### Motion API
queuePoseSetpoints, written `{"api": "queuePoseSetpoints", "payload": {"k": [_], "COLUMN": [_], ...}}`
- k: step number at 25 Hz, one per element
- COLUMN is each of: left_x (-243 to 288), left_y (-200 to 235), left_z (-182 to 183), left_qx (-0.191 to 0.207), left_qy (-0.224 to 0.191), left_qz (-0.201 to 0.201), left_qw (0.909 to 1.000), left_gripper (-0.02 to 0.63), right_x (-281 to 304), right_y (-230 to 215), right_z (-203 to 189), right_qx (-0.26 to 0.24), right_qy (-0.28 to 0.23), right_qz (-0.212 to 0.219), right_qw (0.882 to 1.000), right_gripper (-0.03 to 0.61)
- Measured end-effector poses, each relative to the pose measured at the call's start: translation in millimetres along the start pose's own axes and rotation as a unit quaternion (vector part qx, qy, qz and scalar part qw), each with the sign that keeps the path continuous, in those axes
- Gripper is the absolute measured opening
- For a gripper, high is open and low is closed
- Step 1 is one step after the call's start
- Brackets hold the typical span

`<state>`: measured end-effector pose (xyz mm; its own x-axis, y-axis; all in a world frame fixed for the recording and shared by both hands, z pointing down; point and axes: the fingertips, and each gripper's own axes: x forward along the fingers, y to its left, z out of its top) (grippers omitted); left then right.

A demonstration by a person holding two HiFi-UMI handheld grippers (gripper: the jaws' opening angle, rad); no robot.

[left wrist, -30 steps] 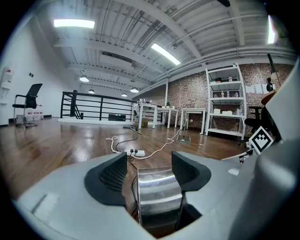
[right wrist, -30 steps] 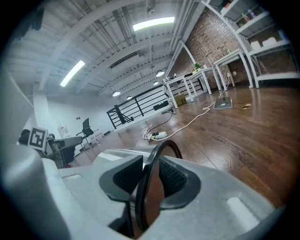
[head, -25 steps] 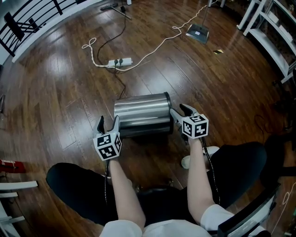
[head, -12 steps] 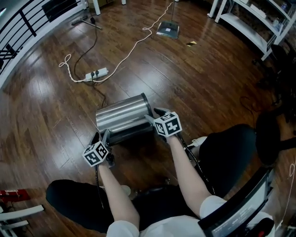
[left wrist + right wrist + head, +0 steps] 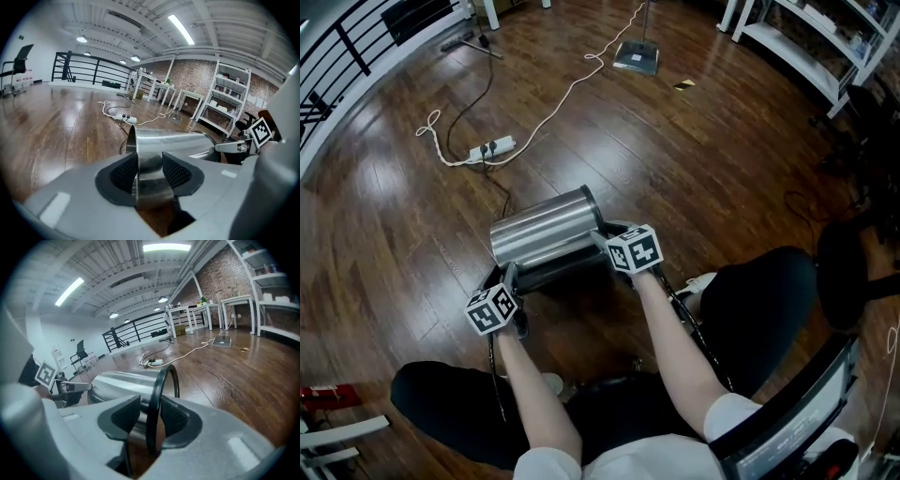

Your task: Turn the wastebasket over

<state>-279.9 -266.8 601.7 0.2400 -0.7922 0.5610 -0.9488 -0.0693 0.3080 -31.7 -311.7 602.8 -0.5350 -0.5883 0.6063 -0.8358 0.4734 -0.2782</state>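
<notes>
Smooth, shiny metal wastebasket with a black plastic-looking rim. Under the wastebasket, a dark wood-plank floor, glossy and reflective. Beyond the wastebasket, a white plastic power strip.

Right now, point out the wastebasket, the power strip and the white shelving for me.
wastebasket (image 5: 542, 228), head view, middle of its shiny steel side.
power strip (image 5: 492, 147), head view, middle of its white body.
white shelving (image 5: 802, 61), head view, a shelf board.

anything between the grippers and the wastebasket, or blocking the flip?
Nothing visible. Jaws of the left gripper, just closed further, clamp the steel end of the wastebasket; those of the right gripper, likewise, grip its black rim. It lies sideways on the floor; the power strip is apart.
</notes>
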Motion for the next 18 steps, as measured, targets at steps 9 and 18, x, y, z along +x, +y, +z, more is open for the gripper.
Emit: {"api": "queuePoseSetpoints", "payload": {"k": [9, 18], "left_x": [-17.2, -21.6], "left_y": [-55.4, -173.3], "left_z": [62.2, 82.2], "left_qx": [0.11, 0.381], "left_qy": [-0.032, -0.038], "left_qz": [-0.022, -0.087], "left_qw": [0.9931, 0.9197], "left_gripper": [0.11, 0.063], "right_x": [-13.4, 25.7], "right_y": [-34.3, -18.6], "right_z": [-5.9, -114.7], "right_qx": [0.141, 0.244], "right_qy": [-0.049, 0.054], "right_qz": [0.026, 0.029], "right_qw": [0.988, 0.968], "right_gripper": [0.121, 0.134]}}
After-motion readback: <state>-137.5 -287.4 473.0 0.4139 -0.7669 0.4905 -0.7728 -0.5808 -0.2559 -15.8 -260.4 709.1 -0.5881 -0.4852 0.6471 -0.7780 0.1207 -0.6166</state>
